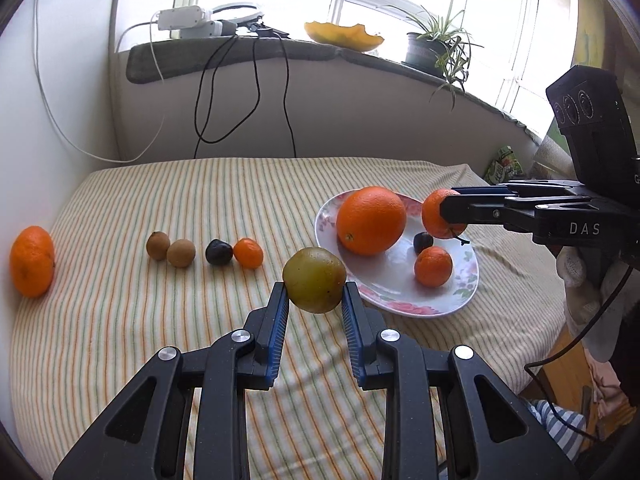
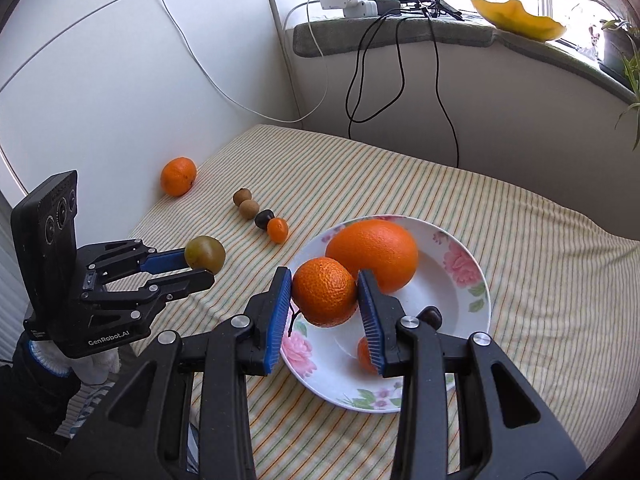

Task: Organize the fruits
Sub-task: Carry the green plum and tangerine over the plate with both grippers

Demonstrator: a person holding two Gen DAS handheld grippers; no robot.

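- Left gripper (image 1: 315,298) clamped on a greenish-brown fruit (image 1: 315,280), pads pressing both flanks, fruit lifted clear of the striped cloth (image 1: 140,320).
- Right gripper (image 2: 325,295) clamped on a mandarin (image 2: 325,292), hanging just above the near rim of the floral plate (image 2: 476,280).
- Plate as landmark: big orange (image 2: 374,254) resting inside it at the far side, a small mandarin (image 1: 433,266) and a dark fruit (image 1: 422,242) also inside.
- Left of the plate, out on the cloth: a row of small orange fruit (image 1: 248,253), dark plum-like fruit (image 1: 219,252) and two brown ones (image 1: 181,253), well apart from a lone mandarin (image 1: 32,261) far off left.
- Key relation: greenish-brown fruit just left of the plate's near rim, plate lying ahead and right of the left gripper; right gripper nearer, already over the plate.
- Judging by that, likely sorting into plate or row; which destination, cannot tell.
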